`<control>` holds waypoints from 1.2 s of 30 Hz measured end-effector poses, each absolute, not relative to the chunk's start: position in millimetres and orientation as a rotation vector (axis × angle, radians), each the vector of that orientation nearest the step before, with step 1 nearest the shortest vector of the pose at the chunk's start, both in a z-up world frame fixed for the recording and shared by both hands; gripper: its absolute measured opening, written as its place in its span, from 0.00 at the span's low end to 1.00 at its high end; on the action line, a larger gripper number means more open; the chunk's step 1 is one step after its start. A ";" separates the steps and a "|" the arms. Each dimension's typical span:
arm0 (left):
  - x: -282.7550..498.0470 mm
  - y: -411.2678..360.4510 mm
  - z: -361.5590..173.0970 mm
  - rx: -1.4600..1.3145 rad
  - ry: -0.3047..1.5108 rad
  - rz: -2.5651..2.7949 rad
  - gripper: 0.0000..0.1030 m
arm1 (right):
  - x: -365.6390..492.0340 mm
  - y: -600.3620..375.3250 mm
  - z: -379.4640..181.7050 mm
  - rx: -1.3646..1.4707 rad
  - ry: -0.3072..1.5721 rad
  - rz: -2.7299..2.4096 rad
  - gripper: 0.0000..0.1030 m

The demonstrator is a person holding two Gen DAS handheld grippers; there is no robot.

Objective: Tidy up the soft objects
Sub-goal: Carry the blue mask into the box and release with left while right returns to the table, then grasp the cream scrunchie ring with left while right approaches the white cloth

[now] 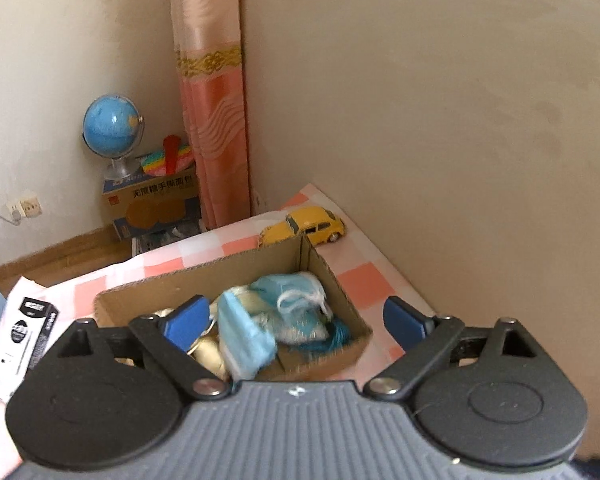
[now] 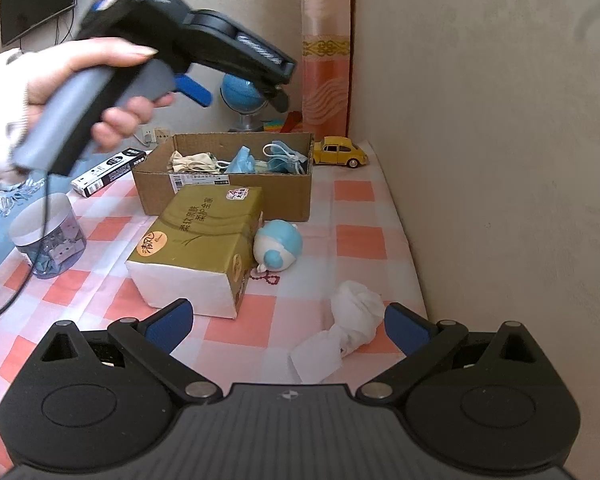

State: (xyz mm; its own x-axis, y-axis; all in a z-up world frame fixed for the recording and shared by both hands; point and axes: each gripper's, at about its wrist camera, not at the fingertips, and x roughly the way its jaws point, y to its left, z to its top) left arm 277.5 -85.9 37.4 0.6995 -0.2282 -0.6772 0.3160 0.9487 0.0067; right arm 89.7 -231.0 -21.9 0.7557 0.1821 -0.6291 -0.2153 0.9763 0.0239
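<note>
My left gripper [image 1: 298,318] hangs open over an open cardboard box [image 1: 204,276] with nothing between its blue fingers. Inside the box lie light blue face masks [image 1: 244,336] and a beige mask. From the right wrist view, the same left gripper [image 2: 238,96] sits in a person's hand [image 2: 112,80] above the box [image 2: 224,188]. My right gripper [image 2: 288,322] is open low over the checked tablecloth. A crumpled white cloth [image 2: 356,312] lies just ahead of its right finger. A gold tissue pack [image 2: 204,240] and a blue-and-white plush ball [image 2: 278,244] lie in front of the box.
A yellow toy car [image 2: 340,152] stands behind the box by the wall. A clear jar of clips [image 2: 48,236] and a black-and-white carton [image 2: 108,172] are at the left. A globe [image 1: 112,128] on a carton stands on the floor in the corner.
</note>
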 end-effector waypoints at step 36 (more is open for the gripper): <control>102.0 -12.5 -38.4 0.154 0.795 -0.327 0.94 | 153.1 -243.2 -79.0 -0.067 0.716 0.185 1.00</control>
State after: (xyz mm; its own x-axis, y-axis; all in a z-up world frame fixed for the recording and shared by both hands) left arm 102.0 -12.5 -38.4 0.6537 -0.2296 -0.7211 0.3442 0.9388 0.0130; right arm 153.1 -243.2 -79.0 0.7386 0.1460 -0.6581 -0.1918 0.9814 0.0025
